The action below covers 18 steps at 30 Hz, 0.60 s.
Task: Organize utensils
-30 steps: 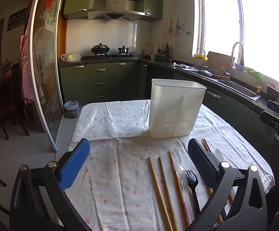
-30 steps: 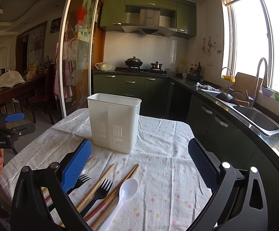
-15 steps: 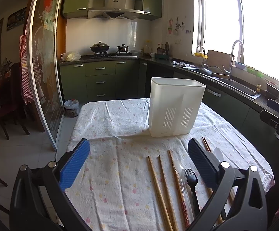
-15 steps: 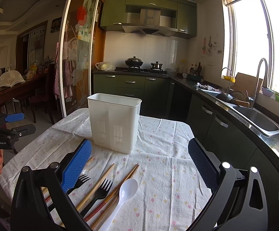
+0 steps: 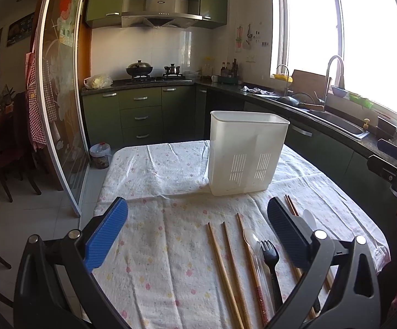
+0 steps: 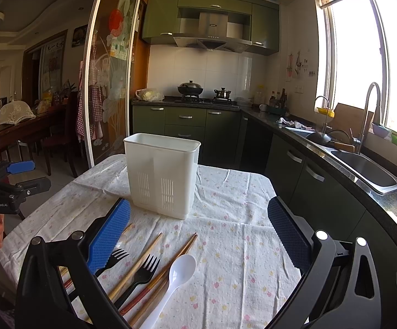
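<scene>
A white slotted utensil holder stands upright on the cloth-covered table; it also shows in the right wrist view. In front of it lie wooden chopsticks, a clear spoon and a black fork. The right wrist view shows two black forks, chopsticks and a white spoon. My left gripper is open and empty above the near table. My right gripper is open and empty above the utensils.
Green kitchen cabinets and a stove with pots stand behind the table. A counter with a sink runs along the right under the window. A glass sliding door is at the left.
</scene>
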Tool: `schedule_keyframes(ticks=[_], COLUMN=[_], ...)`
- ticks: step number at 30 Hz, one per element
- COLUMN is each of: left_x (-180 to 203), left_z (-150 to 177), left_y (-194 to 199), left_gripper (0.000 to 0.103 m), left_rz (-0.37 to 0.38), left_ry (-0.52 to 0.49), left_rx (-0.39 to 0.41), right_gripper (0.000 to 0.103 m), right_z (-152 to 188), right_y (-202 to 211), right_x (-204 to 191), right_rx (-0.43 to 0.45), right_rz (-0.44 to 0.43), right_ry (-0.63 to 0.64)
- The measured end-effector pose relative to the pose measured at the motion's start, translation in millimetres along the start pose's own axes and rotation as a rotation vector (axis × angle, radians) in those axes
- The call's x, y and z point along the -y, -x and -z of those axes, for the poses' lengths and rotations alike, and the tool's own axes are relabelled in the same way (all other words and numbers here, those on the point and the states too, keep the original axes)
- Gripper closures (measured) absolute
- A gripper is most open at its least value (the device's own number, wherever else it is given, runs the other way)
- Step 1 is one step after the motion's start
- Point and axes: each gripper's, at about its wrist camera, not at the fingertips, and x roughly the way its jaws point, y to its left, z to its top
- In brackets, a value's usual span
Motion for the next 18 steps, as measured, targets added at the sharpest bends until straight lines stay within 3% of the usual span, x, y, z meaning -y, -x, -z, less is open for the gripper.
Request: schedule_keyframes(ticks=[18], left_x=[3.7], left_z=[-0.2], left_y=[-2.8], left_gripper=[0.006], left_rz=[0.016], left_ry=[-0.006], left_rx=[-0.018], right_gripper=[0.004], right_z=[0.4], right_y=[-2.3], right_x=[0.3], right_rx=[-0.008], right_rz=[-0.005], right_ry=[-0.007])
